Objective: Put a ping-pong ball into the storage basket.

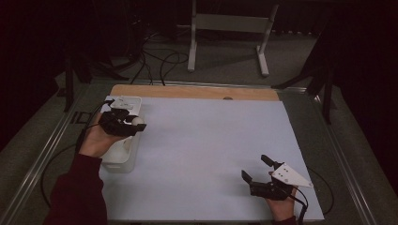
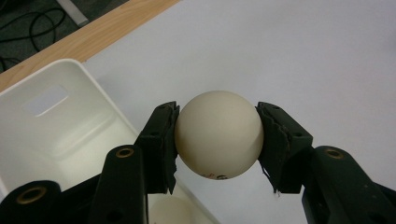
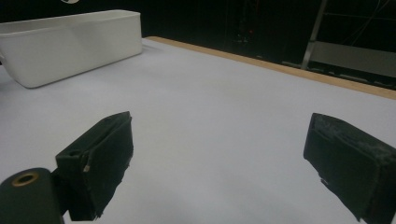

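Observation:
A cream-white ball [image 2: 218, 134] is clamped between the two black jaws of my left gripper [image 2: 217, 140]. In the high view that left gripper [image 1: 133, 123] hovers over the right rim of a white plastic bin [image 1: 123, 159] at the table's left, with the ball [image 1: 138, 121] at its tip. A second pale ball [image 2: 170, 211] lies inside the bin [image 2: 56, 126], partly hidden by the jaw. My right gripper [image 1: 256, 168] rests near the front right of the white table sheet, jaws wide apart with nothing between them [image 3: 219, 154].
A wooden strip [image 1: 195, 92] runs along the table's far edge. Beyond it stand a metal frame [image 1: 230, 28] and loose cables [image 1: 159, 61] on the floor. The white sheet [image 1: 206, 140] stretches bare between the two grippers. The bin [image 3: 70, 42] appears far off in the right gripper view.

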Tool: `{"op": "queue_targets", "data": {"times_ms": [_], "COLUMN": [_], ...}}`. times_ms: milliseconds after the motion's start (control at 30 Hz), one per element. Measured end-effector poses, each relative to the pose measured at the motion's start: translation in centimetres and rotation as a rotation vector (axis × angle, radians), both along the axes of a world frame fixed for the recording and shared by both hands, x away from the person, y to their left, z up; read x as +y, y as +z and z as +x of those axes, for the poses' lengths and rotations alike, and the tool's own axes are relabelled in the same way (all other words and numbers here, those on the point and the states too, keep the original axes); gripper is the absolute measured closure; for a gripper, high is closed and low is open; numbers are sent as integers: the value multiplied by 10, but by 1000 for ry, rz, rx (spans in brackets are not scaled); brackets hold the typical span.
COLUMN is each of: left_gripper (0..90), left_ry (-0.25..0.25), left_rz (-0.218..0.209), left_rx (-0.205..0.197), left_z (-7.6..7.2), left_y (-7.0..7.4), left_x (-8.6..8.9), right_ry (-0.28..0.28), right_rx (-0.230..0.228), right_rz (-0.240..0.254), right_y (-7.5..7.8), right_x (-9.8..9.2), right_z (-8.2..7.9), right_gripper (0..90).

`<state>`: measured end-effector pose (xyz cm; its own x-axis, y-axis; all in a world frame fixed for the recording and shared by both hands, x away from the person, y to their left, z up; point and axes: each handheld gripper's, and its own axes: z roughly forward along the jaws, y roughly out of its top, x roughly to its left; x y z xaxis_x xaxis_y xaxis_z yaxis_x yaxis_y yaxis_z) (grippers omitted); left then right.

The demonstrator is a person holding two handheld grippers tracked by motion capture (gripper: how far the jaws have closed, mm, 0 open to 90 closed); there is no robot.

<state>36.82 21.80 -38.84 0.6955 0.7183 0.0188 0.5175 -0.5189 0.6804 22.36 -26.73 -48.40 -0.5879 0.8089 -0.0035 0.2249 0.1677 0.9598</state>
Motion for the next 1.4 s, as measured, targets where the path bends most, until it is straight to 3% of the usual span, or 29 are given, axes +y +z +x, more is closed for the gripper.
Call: {"op": "queue_targets", "data": {"times_ms": [1400], "left_gripper": [512], "left_ry": [68], "left_rz": [24], "left_rx": [13], "left_z": [6], "left_y": [-6], "left_x": [19], "right_ry": [-2], "right_rx": [1], "right_rz": [0], "right_y": [0], "right_x": [0], "right_z": [0], "right_gripper": [81]}}
